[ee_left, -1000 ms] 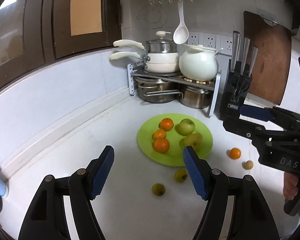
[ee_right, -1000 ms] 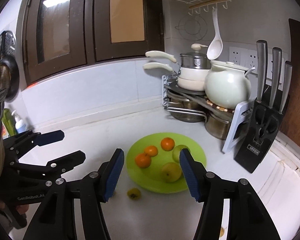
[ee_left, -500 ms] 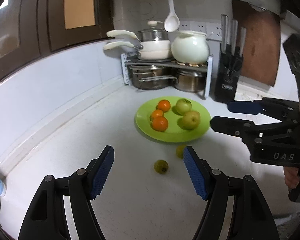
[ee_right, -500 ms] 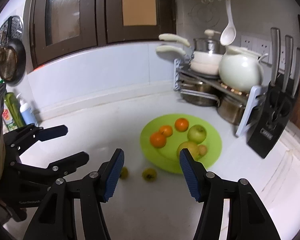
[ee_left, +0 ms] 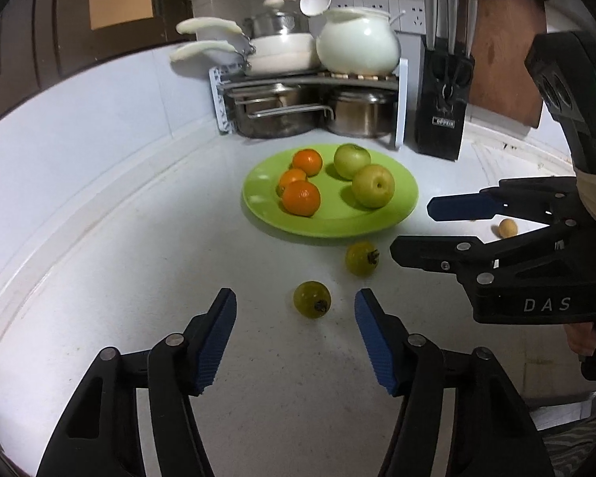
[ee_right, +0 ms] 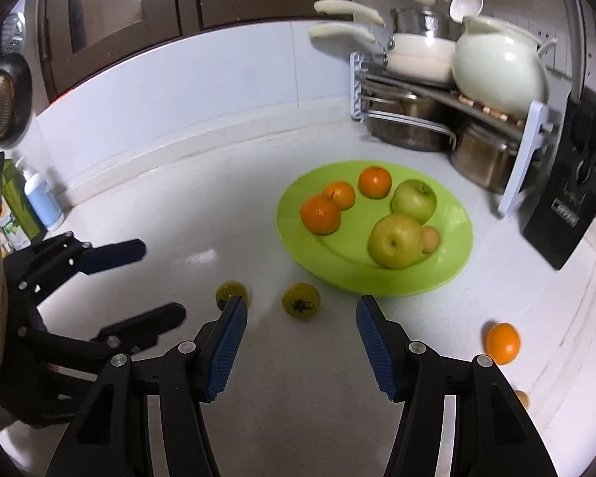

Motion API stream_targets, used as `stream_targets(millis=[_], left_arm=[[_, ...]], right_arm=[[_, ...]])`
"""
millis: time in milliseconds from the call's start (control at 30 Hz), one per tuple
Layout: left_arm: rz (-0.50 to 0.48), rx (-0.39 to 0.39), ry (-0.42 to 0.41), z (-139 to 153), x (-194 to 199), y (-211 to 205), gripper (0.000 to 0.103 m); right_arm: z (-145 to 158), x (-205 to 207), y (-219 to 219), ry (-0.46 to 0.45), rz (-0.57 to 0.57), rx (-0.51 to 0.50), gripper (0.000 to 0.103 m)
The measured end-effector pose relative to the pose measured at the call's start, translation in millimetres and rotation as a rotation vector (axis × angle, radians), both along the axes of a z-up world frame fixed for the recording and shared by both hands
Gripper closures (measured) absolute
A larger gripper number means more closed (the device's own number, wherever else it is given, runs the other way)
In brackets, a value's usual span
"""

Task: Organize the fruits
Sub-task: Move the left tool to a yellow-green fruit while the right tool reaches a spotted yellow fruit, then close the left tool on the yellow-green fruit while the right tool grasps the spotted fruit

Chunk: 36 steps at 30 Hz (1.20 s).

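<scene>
Left hand-held gripper, wide open and empty, has the nearer green tomato at twelve o'clock, just ahead.

Small fruit behind hand-held gripper

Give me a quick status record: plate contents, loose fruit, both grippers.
plate: green plate holds three oranges, two green apples, one small tan fruit
loose fruit: two small green tomatoes, one orange, one small tan fruit, all on the counter
left gripper: open, empty, nearest tomato ahead
right gripper: open, empty
</scene>
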<state>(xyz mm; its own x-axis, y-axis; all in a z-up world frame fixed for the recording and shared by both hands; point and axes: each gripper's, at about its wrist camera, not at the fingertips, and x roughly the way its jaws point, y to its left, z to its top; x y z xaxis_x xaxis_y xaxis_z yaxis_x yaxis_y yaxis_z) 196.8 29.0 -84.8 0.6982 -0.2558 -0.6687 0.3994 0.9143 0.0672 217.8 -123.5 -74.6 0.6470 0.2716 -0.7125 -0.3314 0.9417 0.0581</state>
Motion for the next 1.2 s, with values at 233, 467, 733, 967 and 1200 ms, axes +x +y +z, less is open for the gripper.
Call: stream_targets(millis=[233,467,733,967,1200], left_arm=[[-0.022,-0.010,0.066,-16.7,18.4,-2.4,0.049],[-0.031,-0.034,0.105,-25.4,31.3,-6.9,0.056],[-0.028,-0.046,0.127,-30.8,38.5,-8.3,0.067],[-0.028,-0.060,0.131,-30.6,41.5,-7.3,0.076],[-0.014,-0.082,0.133,-29.8,44.0,-5.2,0.077]], right_arm=[[-15.3,15.1,4.1,0.044,0.010,-0.004,0.051],[-33.0,29.3,9.8,0.103,0.026,-0.006,0.061],[-42.4,39.1,12.4,0.128,0.025,-0.001,0.065],[-46.5,44.3,15.3,0.139,0.034,-0.003,0.069],[-47.6,44.3,18.4,0.138,0.037,-0.006,0.072]])
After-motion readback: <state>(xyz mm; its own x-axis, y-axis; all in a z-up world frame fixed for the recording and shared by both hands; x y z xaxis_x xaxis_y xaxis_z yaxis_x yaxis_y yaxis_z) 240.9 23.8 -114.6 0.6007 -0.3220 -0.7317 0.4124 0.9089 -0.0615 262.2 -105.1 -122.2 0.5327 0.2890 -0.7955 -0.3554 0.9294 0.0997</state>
